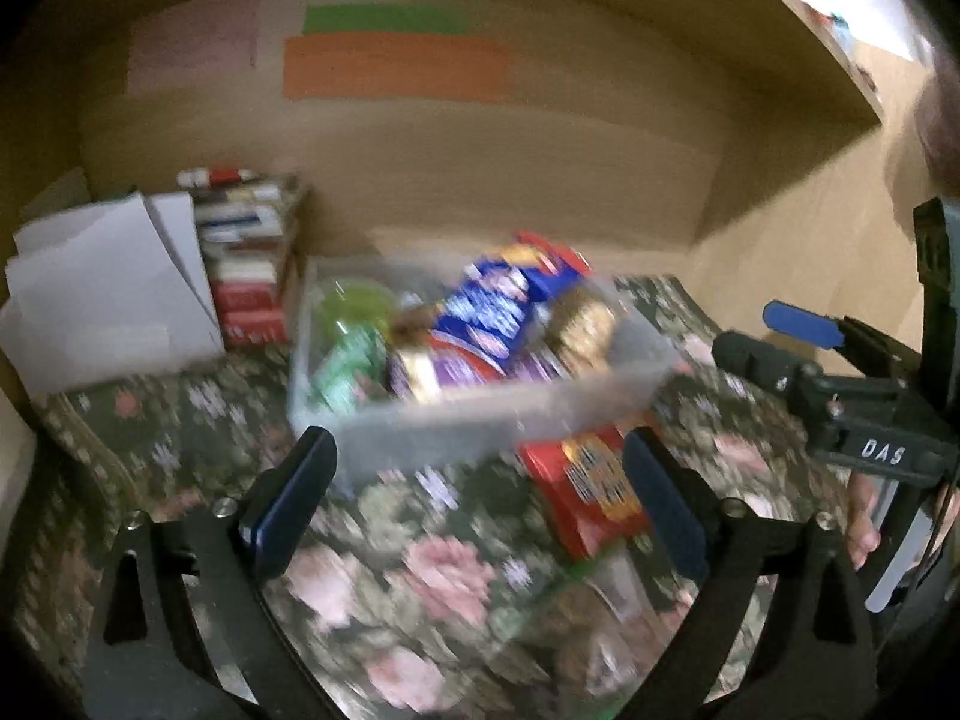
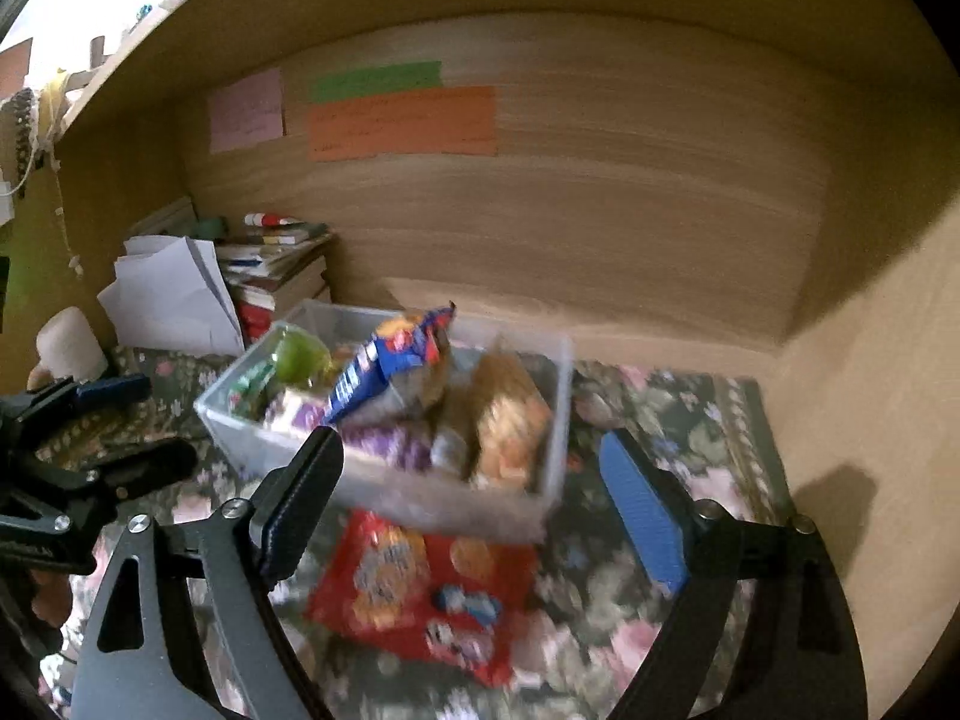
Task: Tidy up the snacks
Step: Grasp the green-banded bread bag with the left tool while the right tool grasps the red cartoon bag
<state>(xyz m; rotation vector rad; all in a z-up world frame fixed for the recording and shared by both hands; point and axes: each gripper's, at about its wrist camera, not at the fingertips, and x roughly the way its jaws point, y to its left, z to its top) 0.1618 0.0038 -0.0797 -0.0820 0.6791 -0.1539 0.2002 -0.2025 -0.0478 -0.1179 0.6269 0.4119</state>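
A clear plastic bin [image 1: 480,420] [image 2: 258,444] stands on the floral cloth, filled with several snack packs: a blue pack [image 1: 498,306] [image 2: 384,372], purple packs, a golden pack [image 2: 510,420] and a green cup [image 2: 300,354]. A red snack bag [image 1: 594,486] [image 2: 420,588] lies flat on the cloth just in front of the bin. My left gripper [image 1: 480,504] is open and empty, above the cloth with the red bag by its right finger. My right gripper [image 2: 474,516] is open and empty, just above the red bag. Both views are blurred.
A stack of books [image 1: 252,264] [image 2: 276,264] and white paper sheets [image 1: 108,294] [image 2: 174,294] sit at the back left. The wooden back wall [image 2: 600,210] carries pink, green and orange notes. A wooden side wall [image 2: 870,420] stands at the right.
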